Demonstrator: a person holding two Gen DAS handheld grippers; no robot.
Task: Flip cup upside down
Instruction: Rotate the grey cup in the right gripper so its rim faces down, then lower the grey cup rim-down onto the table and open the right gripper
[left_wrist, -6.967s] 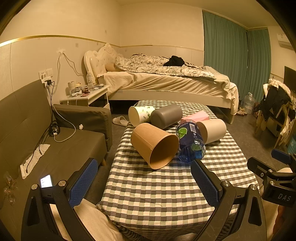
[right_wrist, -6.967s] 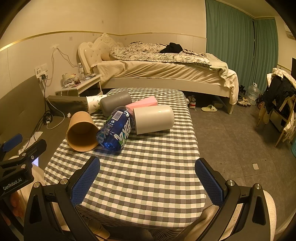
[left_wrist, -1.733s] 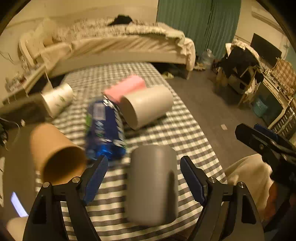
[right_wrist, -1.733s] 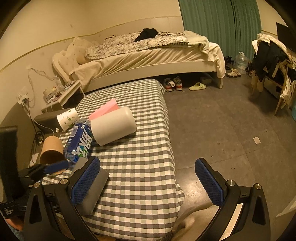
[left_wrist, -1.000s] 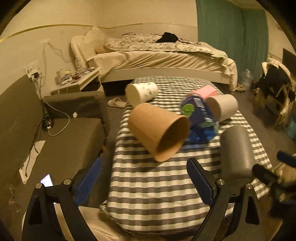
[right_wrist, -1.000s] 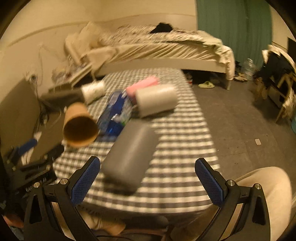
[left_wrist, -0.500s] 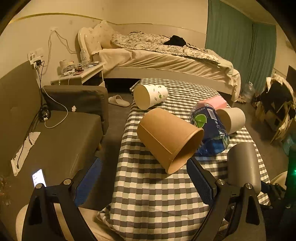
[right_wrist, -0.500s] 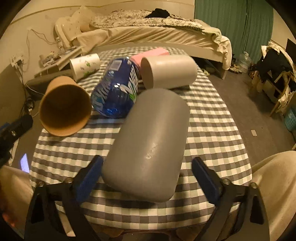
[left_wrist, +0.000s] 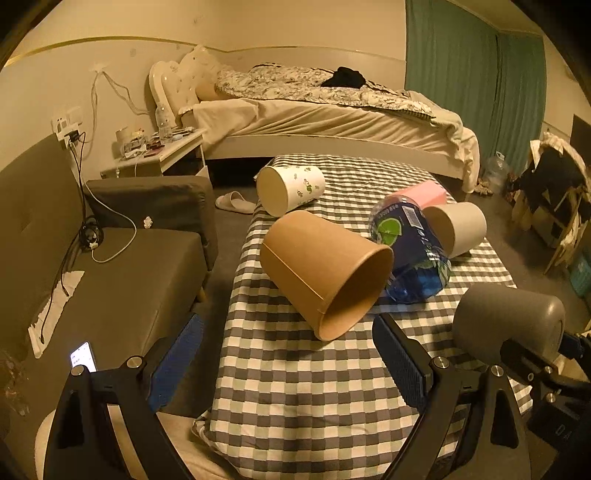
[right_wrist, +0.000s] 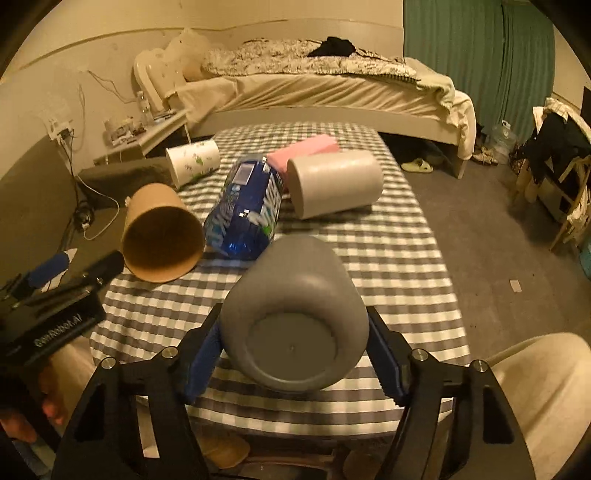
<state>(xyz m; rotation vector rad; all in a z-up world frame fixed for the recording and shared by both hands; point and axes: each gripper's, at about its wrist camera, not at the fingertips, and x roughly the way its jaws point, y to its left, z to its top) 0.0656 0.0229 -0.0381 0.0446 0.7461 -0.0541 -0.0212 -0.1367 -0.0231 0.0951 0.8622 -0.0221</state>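
Grey cup (right_wrist: 295, 314), lower centre of frame, pinched by right gripper (right_wrist: 293, 354) near its base above worktop (right_wrist: 399, 258); left gripper (left_wrist: 284, 363) wide open, empty. Likely slip while turning.

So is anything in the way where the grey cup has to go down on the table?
Nothing visible is. The right tool grips the grey cup over bare checked cloth at the near end. The brown cup and blue bottle lie farther back, apart from it.
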